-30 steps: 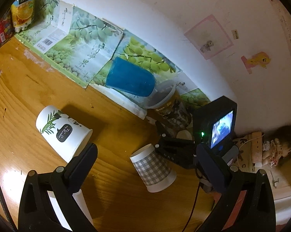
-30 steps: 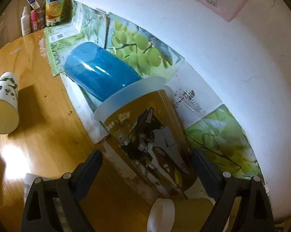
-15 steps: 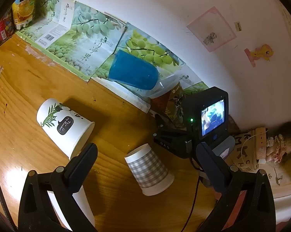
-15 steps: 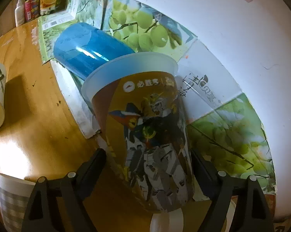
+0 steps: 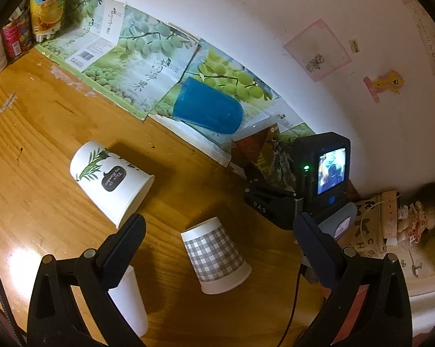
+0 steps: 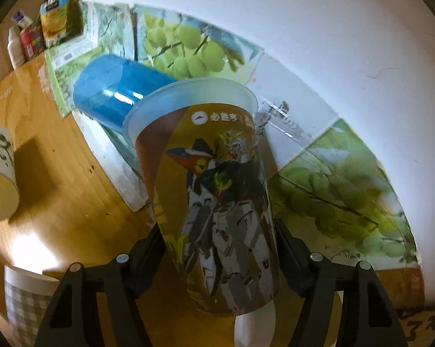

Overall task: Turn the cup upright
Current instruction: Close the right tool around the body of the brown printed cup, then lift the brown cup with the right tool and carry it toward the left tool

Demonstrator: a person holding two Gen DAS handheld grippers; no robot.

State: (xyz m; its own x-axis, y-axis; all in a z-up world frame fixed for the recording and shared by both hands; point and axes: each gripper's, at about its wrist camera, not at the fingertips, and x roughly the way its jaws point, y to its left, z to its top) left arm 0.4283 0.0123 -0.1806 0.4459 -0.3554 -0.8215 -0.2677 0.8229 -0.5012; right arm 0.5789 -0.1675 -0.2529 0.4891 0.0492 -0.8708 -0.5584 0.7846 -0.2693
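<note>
My right gripper (image 6: 219,243) is shut on the robot-print cup (image 6: 217,196), a tall brown-yellow cup with a frosted rim, held nearly upright with its rim up. In the left wrist view that cup (image 5: 261,150) shows behind the right gripper's camera body (image 5: 318,173). My left gripper (image 5: 217,231) is open and empty above the wooden table (image 5: 44,144). A grey checked paper cup (image 5: 216,254) stands upside down between its fingers. A white leaf-print cup (image 5: 110,179) lies on its side at left.
A blue plastic cup (image 6: 116,92) lies on its side on grape-print cartons (image 5: 136,57) against the wall. A plain white cup (image 5: 127,300) stands under the left finger. Juice cartons and bottles (image 5: 29,29) stand at far left. A doll (image 5: 414,214) lies at right.
The right gripper has tilted the robot-print cup from leaning over to nearly upright, its rim rising. The left gripper has drawn back slightly; the other cups have not moved.
</note>
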